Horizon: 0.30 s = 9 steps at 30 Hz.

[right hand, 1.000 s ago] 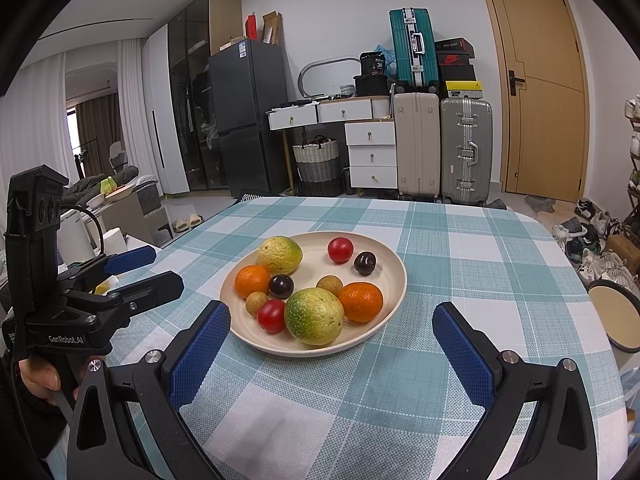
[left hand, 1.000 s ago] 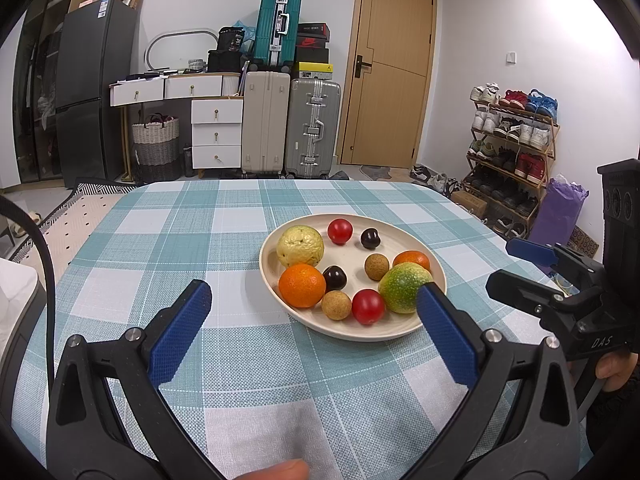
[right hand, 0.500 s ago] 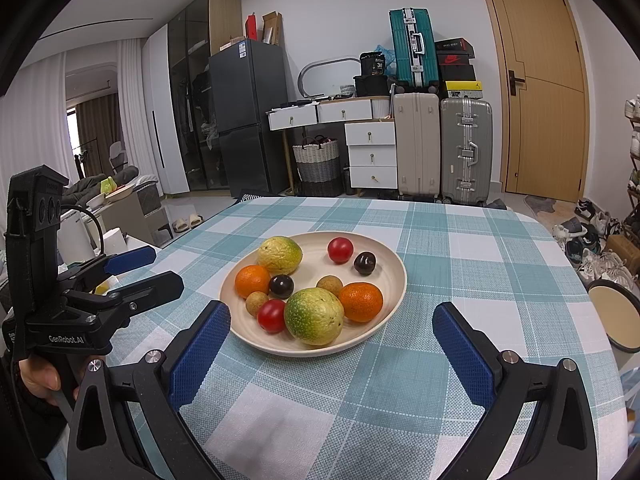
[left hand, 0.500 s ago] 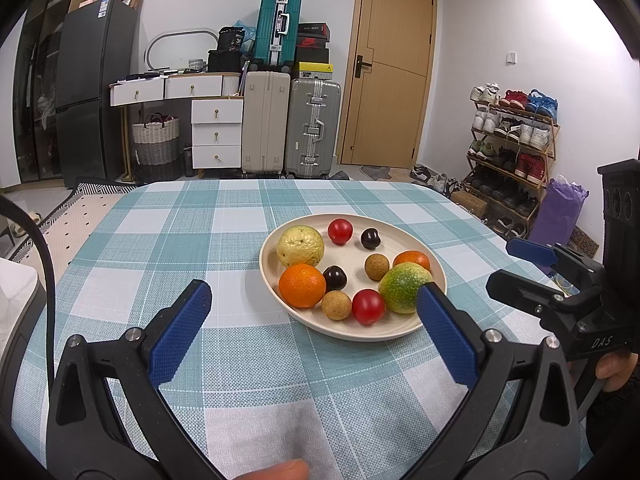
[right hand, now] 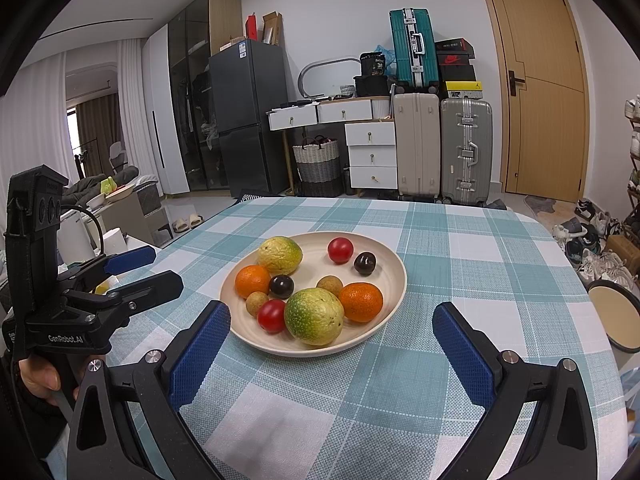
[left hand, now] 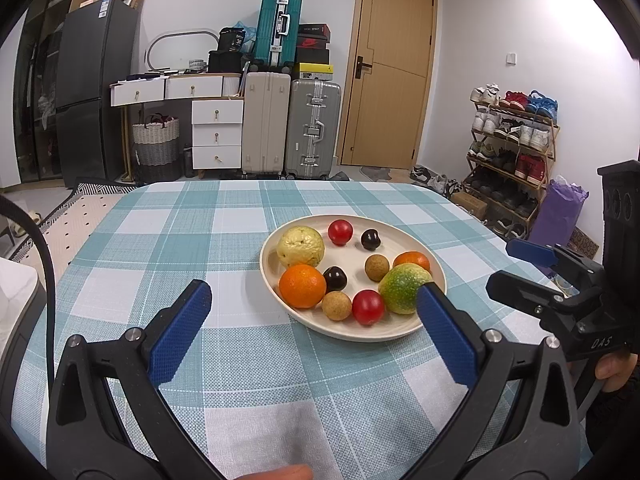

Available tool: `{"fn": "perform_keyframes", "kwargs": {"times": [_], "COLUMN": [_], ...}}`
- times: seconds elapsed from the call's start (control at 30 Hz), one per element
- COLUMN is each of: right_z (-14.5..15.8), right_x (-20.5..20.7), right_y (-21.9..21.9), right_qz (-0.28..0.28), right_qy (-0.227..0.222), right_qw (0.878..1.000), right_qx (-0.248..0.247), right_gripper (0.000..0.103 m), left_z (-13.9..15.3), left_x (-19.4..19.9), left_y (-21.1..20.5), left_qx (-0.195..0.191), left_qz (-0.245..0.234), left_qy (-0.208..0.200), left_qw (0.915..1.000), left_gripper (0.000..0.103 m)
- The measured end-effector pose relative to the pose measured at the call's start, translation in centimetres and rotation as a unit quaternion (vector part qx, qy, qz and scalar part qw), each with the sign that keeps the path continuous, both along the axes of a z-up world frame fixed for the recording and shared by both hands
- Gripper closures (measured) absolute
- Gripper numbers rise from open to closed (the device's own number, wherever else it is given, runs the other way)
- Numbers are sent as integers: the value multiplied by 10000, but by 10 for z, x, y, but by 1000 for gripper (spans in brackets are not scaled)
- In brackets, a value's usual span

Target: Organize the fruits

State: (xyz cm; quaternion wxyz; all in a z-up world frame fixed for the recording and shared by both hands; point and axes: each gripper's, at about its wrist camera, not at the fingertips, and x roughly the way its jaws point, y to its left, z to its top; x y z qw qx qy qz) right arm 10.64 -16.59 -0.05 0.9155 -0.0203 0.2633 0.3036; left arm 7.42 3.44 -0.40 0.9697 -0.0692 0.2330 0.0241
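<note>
Nothing has moved since a moment ago. All the round fruits sit together in the cream round plate on the checked desk. Left claw and right claw both wait wide apart, holding nothing.

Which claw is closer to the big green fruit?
The right claw. The green fruit sits at the plate's near edge, just ahead of that claw's open jaws. The left claw is farther away, off to the fruit's left.

Fruit-filled plate beyond the wide-spread left gripper
</note>
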Motion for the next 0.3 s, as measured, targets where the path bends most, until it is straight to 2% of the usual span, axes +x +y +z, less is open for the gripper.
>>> {"fn": "perform_keyframes", "kwargs": {"times": [0.3], "right_z": [0], "right_x": [0], "right_y": [1], "right_qz": [6], "right_qy": [-5], "right_qw": [10000], "right_qx": [-1], "right_gripper": [0], "left_z": [1], "left_x": [-1], "left_y": [1], "left_qx": [-42], "left_qz": [25], "left_qy": [-55], "left_qw": [10000], "left_gripper": [1]}}
